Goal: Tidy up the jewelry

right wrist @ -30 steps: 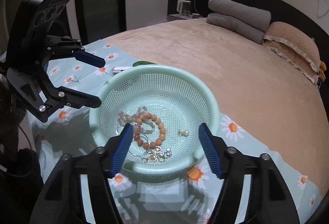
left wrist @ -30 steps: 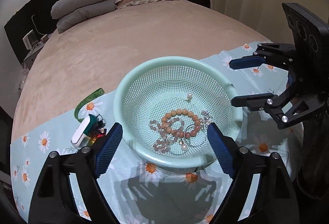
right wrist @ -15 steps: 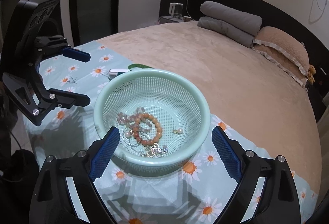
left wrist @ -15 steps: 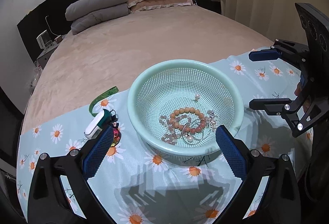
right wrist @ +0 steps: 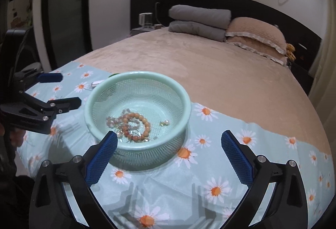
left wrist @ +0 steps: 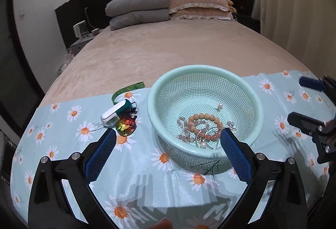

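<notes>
Both tools are held spread wide and empty above the daisy-print cloth (left wrist: 147, 176) at the foot of the bed (left wrist: 168, 48): left tool (left wrist: 168, 140), right tool (right wrist: 169, 141). The jewelry is seen heaped in the mint mesh basket (left wrist: 204, 70), an orange bead bracelet (left wrist: 206, 118) topmost. A white case (left wrist: 114, 113) is spotted beside the basket.
</notes>
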Motion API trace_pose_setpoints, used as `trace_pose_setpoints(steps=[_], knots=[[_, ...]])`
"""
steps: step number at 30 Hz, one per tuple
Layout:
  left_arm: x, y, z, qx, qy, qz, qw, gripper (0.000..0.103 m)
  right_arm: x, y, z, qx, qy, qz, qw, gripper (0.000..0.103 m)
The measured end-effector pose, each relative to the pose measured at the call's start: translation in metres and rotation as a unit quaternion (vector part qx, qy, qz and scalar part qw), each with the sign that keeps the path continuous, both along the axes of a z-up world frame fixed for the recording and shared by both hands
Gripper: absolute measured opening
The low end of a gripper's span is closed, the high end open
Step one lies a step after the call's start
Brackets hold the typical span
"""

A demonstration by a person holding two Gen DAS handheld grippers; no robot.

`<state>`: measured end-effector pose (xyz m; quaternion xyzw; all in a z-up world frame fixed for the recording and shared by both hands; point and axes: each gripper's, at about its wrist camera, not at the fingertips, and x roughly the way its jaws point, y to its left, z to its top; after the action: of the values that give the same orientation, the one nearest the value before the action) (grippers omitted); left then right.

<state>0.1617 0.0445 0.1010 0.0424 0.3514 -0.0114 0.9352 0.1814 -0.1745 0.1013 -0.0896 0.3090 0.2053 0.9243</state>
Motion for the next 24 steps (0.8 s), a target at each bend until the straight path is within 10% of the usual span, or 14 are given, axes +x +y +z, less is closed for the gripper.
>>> trace_pose_setpoints(steps=[6,24], knots=[[0.006,0.001,-0.027,-0.058,0.037,0.032,0.9971,0.097,-0.011,-0.007,-0.044,0.011,0.053,-0.010,0.998,0.095],[-0.008,-0.011,-0.037,-0.030,0.038,0.053,0.9974,0.097,-0.005,-0.017,-0.045,0.062,0.091,-0.054,0.992,0.095]])
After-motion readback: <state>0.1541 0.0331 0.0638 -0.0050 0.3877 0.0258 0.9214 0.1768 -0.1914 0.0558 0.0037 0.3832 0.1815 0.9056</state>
